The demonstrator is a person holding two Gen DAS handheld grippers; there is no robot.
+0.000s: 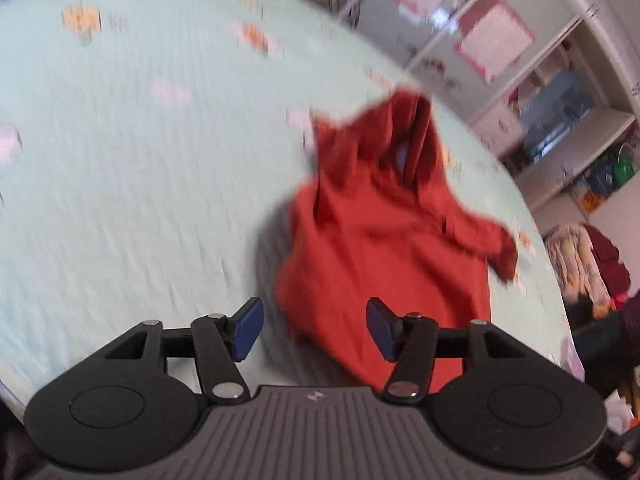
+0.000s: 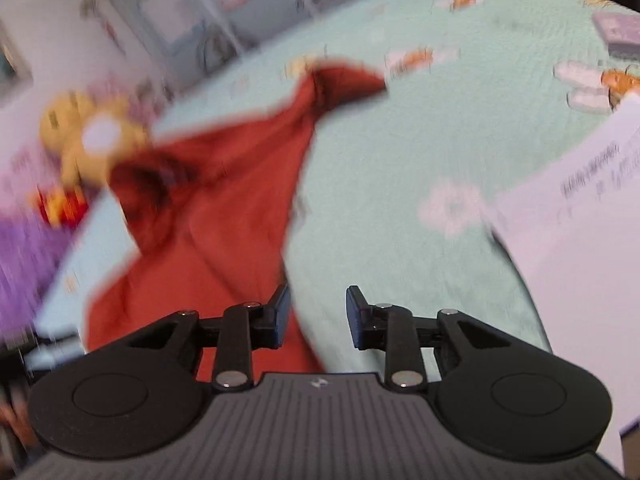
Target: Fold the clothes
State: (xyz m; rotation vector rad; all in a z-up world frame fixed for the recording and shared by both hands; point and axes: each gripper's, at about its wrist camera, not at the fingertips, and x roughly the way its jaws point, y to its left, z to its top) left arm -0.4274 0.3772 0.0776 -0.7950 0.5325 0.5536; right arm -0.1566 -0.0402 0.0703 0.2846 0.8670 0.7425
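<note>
The left gripper has its jaws apart with nothing pinched between the blue pads; it is released, and it angles down toward the bed. Through the gap its camera looks onto the lower part of the red garment, which lies rumpled on the pale green bedspread, a hood-like opening at its far end and one sleeve trailing out to the right. The right-hand pad overlaps the cloth in the picture, but whether it touches cannot be told through the blur. Only this view shows the white shelving with bins beyond the bed's edge and a heap of clothes at the far right. The right gripper is also released, its jaws narrower, the gap between them over bare bedspread; it too tilts downward. Here the same red garment lies to the left of the claw, its edge running just behind the left pad, and it stretches away up to a pointed end near the middle of the bed. Only this view shows a yellow plush toy, purple fabric at the left edge and a white printed sheet at the right.
</note>
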